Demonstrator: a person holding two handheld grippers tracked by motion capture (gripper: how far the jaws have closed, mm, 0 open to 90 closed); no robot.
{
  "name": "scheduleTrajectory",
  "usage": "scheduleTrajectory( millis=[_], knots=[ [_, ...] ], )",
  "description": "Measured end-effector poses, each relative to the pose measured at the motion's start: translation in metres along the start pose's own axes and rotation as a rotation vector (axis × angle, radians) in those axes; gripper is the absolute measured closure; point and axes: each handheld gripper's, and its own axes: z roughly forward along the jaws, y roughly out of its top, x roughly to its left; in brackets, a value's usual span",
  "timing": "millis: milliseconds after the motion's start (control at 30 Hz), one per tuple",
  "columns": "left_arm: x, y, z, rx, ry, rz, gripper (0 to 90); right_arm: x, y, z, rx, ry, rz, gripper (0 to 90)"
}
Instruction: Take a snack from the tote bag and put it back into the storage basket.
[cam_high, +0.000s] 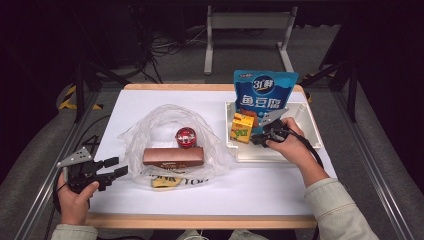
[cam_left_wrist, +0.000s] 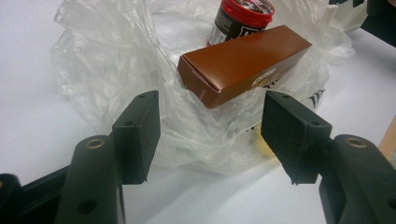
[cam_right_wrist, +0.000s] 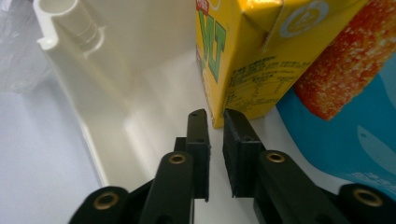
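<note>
1. Landmark: the white rectangular plastic tray (cam_high: 311, 131) on the white table top (cam_high: 260, 190). The work in hand looks like moving groceries out of the crumpled clear plastic bag (cam_high: 150, 131) into this tray.
2. Already in the tray: a yellow cardboard drink carton (cam_high: 242, 128) standing upright near the tray's left wall, and just beside it a blue snack pouch with white lettering (cam_high: 264, 95), upright against the tray's far wall.
3. Right gripper (cam_high: 261, 138) is inside the tray, tips near the carton's base. In the right gripper view (cam_right_wrist: 215, 119) the jaws stand a narrow gap apart with nothing between them and their tips just short of the carton (cam_right_wrist: 243, 51). I judge the carton as set down and let go.
4. Left of the tray, in the open bag: a long brown cardboard box (cam_high: 173, 156) lying flat, and behind it a small dark jar with a red lid (cam_high: 185, 137). These appear left to move.
5. Left gripper (cam_high: 114, 167) waits farther left of the tray, at the bag's edge. In the left gripper view (cam_left_wrist: 212, 119) the jaws are spread wide, empty, aimed at the box (cam_left_wrist: 243, 63); the jar (cam_left_wrist: 240, 21) is beyond it.
6. Obstacles: loose bag film (cam_left_wrist: 116, 60) bunches around the box end and may get pinched. Tray space is tight beside the carton and pouch (cam_right_wrist: 355, 140).
</note>
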Motion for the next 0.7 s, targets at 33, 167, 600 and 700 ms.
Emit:
scheduleTrajectory(
  millis=[33,167,600,700],
  knots=[
    [0.000,0.000,0.000,0.000,0.001,0.004,38.8,0.000,0.000,0.002,-0.009,-0.007,0.007,76.9],
    [0.000,0.000,0.000,0.001,-0.001,0.001,38.8,0.000,-0.002,0.007,0.000,-0.022,0.016,75.0],
    [0.000,0.001,0.001,0.007,0.000,0.007,39.2,-0.002,0.000,0.016,0.020,-0.070,0.017,77.8],
    [-0.001,0.001,0.002,0.007,-0.002,0.005,39.2,-0.004,0.001,0.018,0.017,-0.081,0.015,78.1]
  ],
)
